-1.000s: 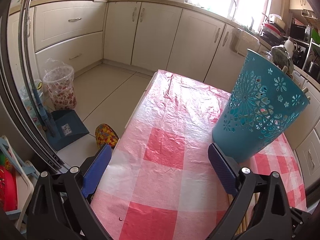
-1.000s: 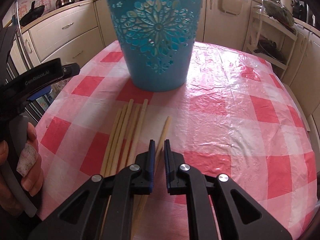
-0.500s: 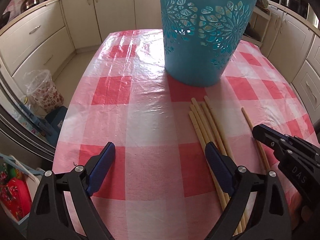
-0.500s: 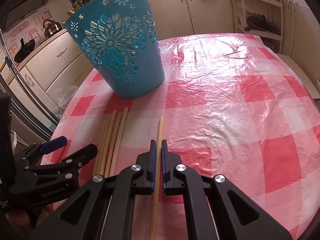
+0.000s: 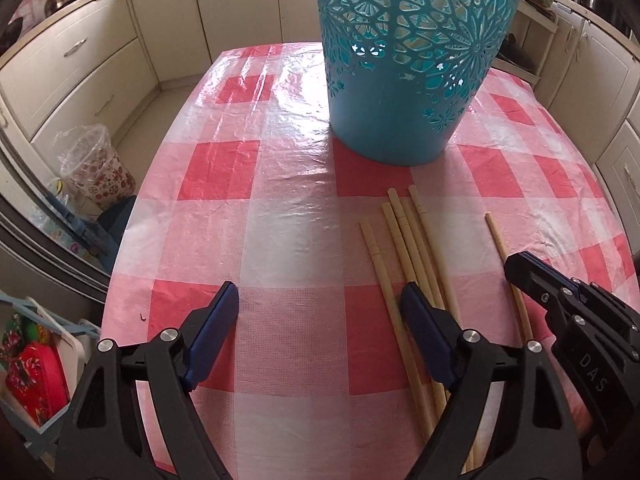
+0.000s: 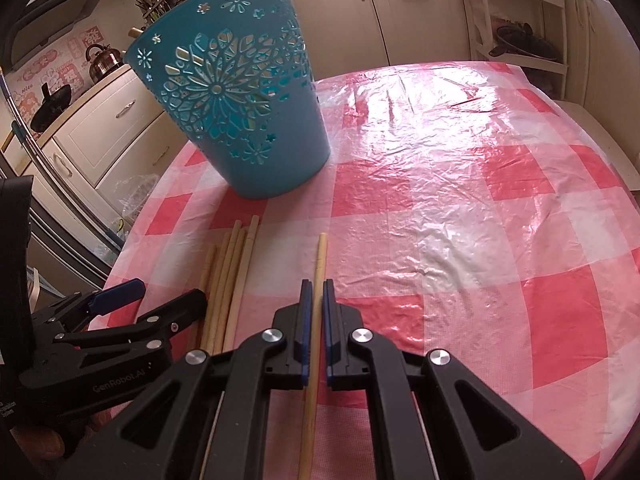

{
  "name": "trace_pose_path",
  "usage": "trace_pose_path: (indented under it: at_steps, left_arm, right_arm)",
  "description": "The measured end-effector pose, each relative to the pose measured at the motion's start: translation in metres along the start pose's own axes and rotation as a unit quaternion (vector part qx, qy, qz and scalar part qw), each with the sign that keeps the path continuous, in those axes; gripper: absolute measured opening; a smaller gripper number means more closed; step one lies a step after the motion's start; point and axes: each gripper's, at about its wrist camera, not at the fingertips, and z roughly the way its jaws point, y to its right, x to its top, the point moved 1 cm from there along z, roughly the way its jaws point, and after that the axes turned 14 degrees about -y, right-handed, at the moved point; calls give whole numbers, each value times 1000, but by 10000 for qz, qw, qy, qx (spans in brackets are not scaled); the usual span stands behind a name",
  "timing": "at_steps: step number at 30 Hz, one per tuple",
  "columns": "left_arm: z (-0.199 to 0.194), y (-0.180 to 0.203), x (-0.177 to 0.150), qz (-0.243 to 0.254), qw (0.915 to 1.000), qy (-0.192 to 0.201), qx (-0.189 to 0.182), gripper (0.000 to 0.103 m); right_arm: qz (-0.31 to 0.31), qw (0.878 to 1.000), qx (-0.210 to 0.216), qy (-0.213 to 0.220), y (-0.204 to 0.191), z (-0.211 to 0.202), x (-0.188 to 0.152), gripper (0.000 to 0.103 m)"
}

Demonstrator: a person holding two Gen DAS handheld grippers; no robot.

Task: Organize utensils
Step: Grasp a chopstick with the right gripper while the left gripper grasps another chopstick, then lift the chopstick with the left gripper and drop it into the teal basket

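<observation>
A teal perforated basket (image 5: 412, 60) stands upright on the pink checked tablecloth (image 5: 280, 208); it also shows in the right wrist view (image 6: 248, 112). Several wooden chopsticks (image 5: 408, 244) lie in a bundle in front of it, also seen from the right wrist (image 6: 228, 276). One single chopstick (image 6: 319, 264) lies apart to the right. My right gripper (image 6: 315, 292) is shut on this single chopstick; it shows in the left wrist view (image 5: 520, 268). My left gripper (image 5: 320, 304) is open and empty, its right finger over the bundle's left side; from the right wrist it shows at the left (image 6: 160, 292).
Cream kitchen cabinets (image 5: 80, 64) ring the table. A floral bin with a plastic liner (image 5: 96, 168) stands on the floor at the left. A kettle (image 6: 102, 60) sits on the counter. A shelf rack (image 6: 520, 40) stands behind the table.
My left gripper swung from facing the floor and cabinets round to the basket and chopsticks, then moved closer. My right gripper's jaws narrowed onto the single chopstick.
</observation>
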Motion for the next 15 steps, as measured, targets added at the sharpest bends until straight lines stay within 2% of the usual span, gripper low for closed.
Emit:
trace_pose_path:
  at_steps: [5,8,10,11,12,13,15]
  left_arm:
    - [-2,0,-1,45,10000,36,-22,73]
    - [-4,6,2,325,9994,122,-98,52]
    - [-5,12,4,576,9979,159,-232,27]
    - [-5,14,6,674,9972,163,-271,22]
    - [-6,14,7,758,9963,147,-364,12]
    - [-5,14,8,818,9955,128,-471,8]
    - [-5,10,11,871,9939,84,-667,5]
  right_arm:
    - [6,10000,16,-4,0,1,0,4]
    - [-4,10000,7,-7,0,1,1,4]
    - [8,10000,23,-9,0,1,1,4]
    - [13,10000,33,-9,0,1,0,4]
    - [17,10000,39,-7,0,1,0,4]
    - [21,10000,43,-7,0,1,0,4]
    - [23,10000,44,-6,1,1,0,4]
